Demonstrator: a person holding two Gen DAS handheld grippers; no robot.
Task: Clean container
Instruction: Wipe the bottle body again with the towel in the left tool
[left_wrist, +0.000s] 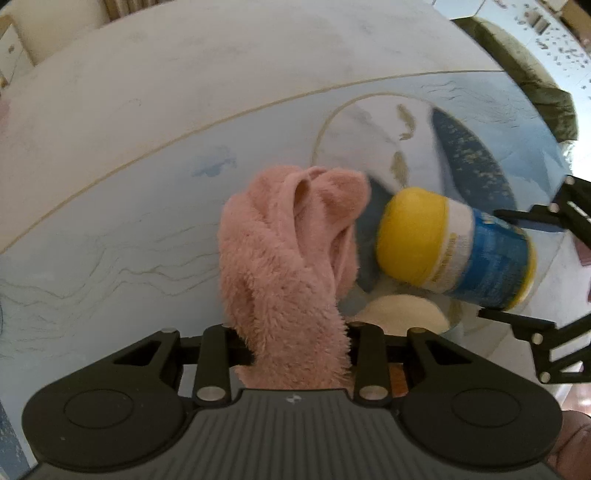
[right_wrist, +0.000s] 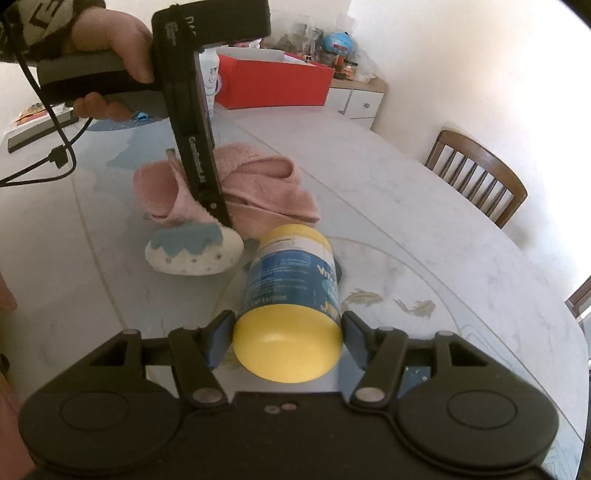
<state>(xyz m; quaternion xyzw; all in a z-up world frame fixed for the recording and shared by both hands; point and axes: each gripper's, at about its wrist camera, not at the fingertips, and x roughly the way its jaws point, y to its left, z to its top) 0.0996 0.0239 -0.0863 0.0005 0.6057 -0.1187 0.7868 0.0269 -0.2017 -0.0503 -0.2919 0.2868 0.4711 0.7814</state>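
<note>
A blue-labelled container (right_wrist: 291, 284) with yellow ends lies sideways above the table, and my right gripper (right_wrist: 288, 332) is shut on its near yellow end. In the left wrist view the container (left_wrist: 480, 258) comes in from the right between the right gripper's (left_wrist: 524, 266) fingers, its yellow end toward a fluffy pink cloth (left_wrist: 288, 251). My left gripper (left_wrist: 295, 339) is shut on that cloth, which hangs forward from the jaws. The cloth's tip is close beside the yellow end; I cannot tell if they touch. From the right wrist, the left gripper (right_wrist: 218, 210) points down into the pink cloth (right_wrist: 266, 184).
A white cup-like piece with a blue drip pattern (right_wrist: 192, 254) lies just under the cloth. The marble table (right_wrist: 406, 184) has a red box (right_wrist: 273, 85) at its far side and a flat black device (right_wrist: 37, 129) with a cable at left. A wooden chair (right_wrist: 476, 177) stands at right.
</note>
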